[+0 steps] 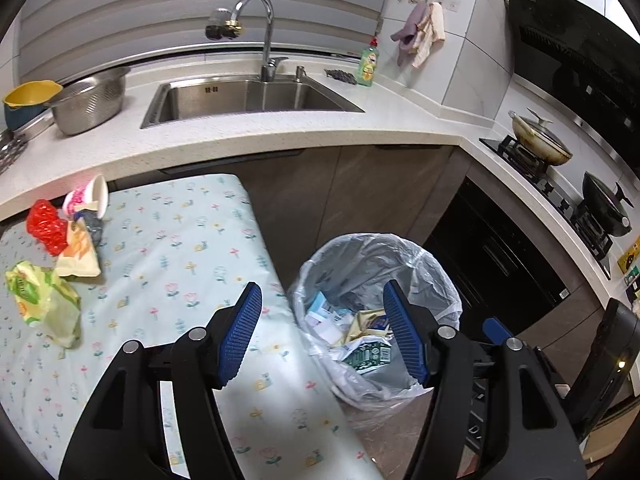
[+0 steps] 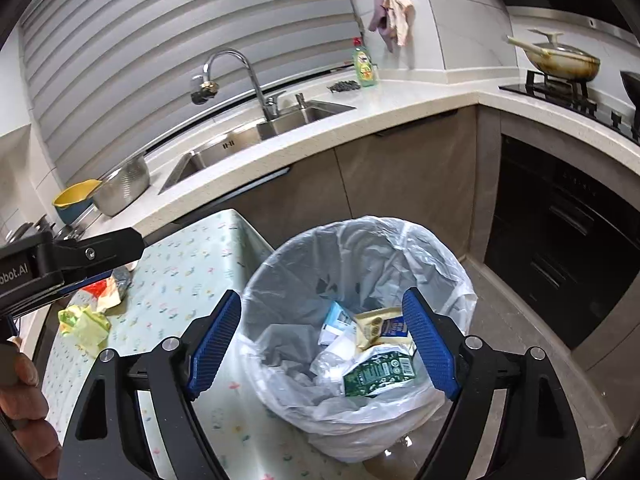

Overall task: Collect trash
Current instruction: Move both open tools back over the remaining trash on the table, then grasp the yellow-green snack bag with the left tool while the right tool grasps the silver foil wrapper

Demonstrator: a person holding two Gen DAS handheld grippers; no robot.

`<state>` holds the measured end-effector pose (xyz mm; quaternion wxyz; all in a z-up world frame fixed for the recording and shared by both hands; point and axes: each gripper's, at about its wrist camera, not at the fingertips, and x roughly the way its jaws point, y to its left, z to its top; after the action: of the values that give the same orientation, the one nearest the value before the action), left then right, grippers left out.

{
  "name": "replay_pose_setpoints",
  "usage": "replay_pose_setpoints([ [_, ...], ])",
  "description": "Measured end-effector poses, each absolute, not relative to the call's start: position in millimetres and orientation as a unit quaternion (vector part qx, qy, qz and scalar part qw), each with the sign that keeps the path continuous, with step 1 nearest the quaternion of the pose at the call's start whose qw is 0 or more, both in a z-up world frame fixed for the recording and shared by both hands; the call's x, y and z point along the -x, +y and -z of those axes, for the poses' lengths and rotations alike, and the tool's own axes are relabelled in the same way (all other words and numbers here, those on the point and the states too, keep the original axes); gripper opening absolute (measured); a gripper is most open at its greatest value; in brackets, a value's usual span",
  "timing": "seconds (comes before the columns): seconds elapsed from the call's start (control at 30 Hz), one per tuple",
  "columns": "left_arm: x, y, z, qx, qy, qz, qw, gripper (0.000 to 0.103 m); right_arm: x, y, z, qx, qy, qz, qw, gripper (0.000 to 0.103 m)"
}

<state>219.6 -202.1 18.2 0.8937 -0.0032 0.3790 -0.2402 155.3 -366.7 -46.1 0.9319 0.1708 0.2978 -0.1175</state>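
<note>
A bin with a white liner (image 1: 400, 242) (image 2: 360, 226) stands on the floor beside a table with a floral cloth (image 1: 180, 248) (image 2: 180, 280). Inside the bin lie a green carton (image 1: 366, 354) (image 2: 378, 372), a blue-and-cream packet (image 2: 384, 326) and white papers. On the table's far left lie a red wrapper (image 1: 46, 224), a tipped paper cup (image 1: 90, 200), a yellow wrapper (image 1: 78, 256) and a green-yellow bag (image 1: 44, 300) (image 2: 84, 324). My left gripper (image 1: 320, 292) hangs open over the table edge and the bin's rim, with nothing in it. My right gripper (image 2: 322, 298) is open above the bin, holding nothing.
The counter behind holds a sink (image 1: 248, 96), a steel colander (image 1: 90, 104), a yellow bowl (image 1: 28, 96) and a green soap bottle (image 1: 368, 64). A stove with a lidded pan (image 1: 540, 140) and a dark wok (image 1: 606, 204) runs along the right. A hand (image 2: 20, 392) shows at the left.
</note>
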Motion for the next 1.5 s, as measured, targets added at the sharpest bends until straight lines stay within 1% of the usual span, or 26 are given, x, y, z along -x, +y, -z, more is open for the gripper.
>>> replay_pose_setpoints([
  [0.5,-210,-100,-41,0.037,0.360,0.169,0.917,0.060,-160,-286,10,-0.130,0.284,0.073,0.947,0.083],
  [0.6,-207,-78,-43,0.044,0.357,0.155,0.920,0.061,-163,-267,4,-0.123,0.283,0.060,0.949,0.083],
  [0.67,-207,-64,-43,0.049,0.355,0.146,0.922,0.064,-165,-254,1,-0.117,0.283,0.053,0.950,0.083],
  [1.0,-207,16,-35,0.075,0.363,0.085,0.925,0.065,-178,-190,-2,-0.095,0.291,0.013,0.952,0.083],
  [1.13,-207,44,-29,0.089,0.367,0.064,0.924,0.072,-183,-166,1,-0.088,0.297,-0.001,0.951,0.083],
  [1.3,-209,74,-21,0.105,0.374,0.043,0.921,0.074,-194,-140,7,-0.078,0.308,-0.018,0.948,0.083],
  [1.5,-216,100,-9,0.119,0.379,0.017,0.918,0.084,-210,-113,19,-0.067,0.321,-0.032,0.944,0.084],
])
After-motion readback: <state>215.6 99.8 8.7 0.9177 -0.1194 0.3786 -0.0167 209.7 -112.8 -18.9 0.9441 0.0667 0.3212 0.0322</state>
